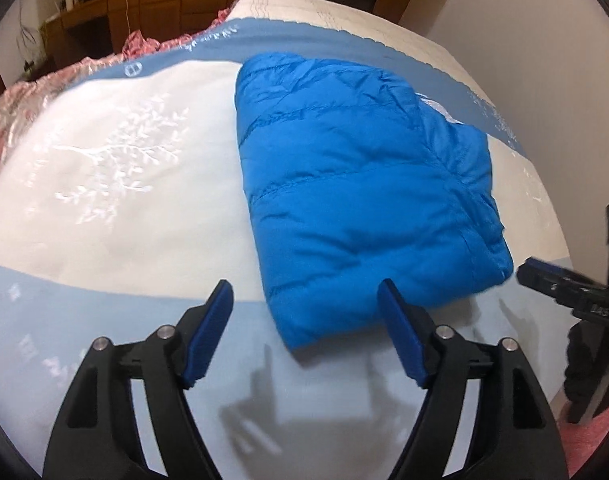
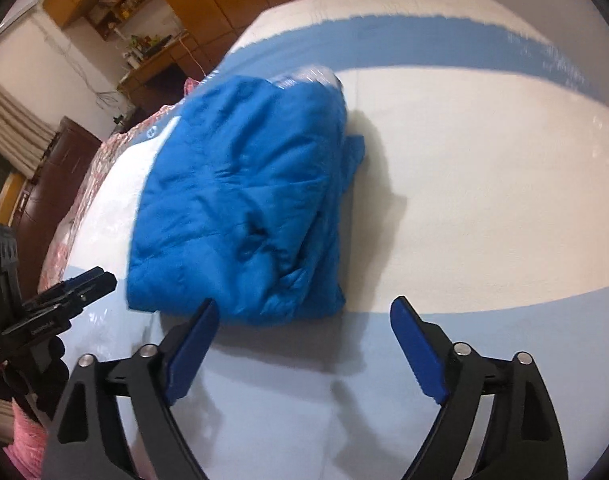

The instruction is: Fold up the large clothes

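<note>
- Left gripper (image 1: 305, 292) spread wide, holding nothing, its right blue pad (image 1: 400, 336) overlapping the near edge of the jacket (image 1: 356, 184).
- Right gripper (image 2: 304, 312) equally wide, empty, just short of that folded blue quilted jacket (image 2: 240, 204).
- Only the right view shows its rumpled layered side.
- Jacket lies on a white-and-blue bedspread (image 1: 104, 208).

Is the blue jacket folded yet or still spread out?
Folded: the blue jacket lies as a compact layered bundle on the bed cover, no sleeves spread.
</note>
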A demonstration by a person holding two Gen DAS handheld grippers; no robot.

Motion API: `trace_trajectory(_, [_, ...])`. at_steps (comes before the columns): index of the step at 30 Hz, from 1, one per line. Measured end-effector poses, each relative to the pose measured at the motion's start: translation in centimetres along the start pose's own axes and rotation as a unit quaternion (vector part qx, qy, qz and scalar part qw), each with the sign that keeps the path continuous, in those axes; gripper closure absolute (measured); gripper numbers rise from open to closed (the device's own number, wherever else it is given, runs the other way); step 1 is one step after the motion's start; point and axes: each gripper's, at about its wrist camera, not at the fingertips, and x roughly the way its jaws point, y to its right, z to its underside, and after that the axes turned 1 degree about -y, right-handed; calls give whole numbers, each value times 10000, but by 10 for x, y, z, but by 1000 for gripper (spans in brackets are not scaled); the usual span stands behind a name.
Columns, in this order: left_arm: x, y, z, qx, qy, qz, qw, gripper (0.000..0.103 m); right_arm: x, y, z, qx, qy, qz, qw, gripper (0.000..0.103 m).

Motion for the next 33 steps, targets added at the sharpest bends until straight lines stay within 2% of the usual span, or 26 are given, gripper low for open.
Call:
trace_trajectory(2, [-16,6,6,69,90,-184,9998,17,-12,-10,5,-121,-6,263,9996,6])
trace_trajectory(5, [-37,11,11,65,336,-413,9986,11,-23,-24,5,-260,74,483,9985,5])
trace_trajectory(13, [-78,29,21,74,564,-832,9949,9,-43,-55,7,-394,84,619,9973,4])
trace_trajectory(24, [-114,39,31,119,713,-767,9944,9,-68,-68,14,-446,164,706,9964,4])
trace_trajectory(33, [-127,41,35,161,768,-823,9935,9,-84,-74,21,-477,262,719,9959,4])
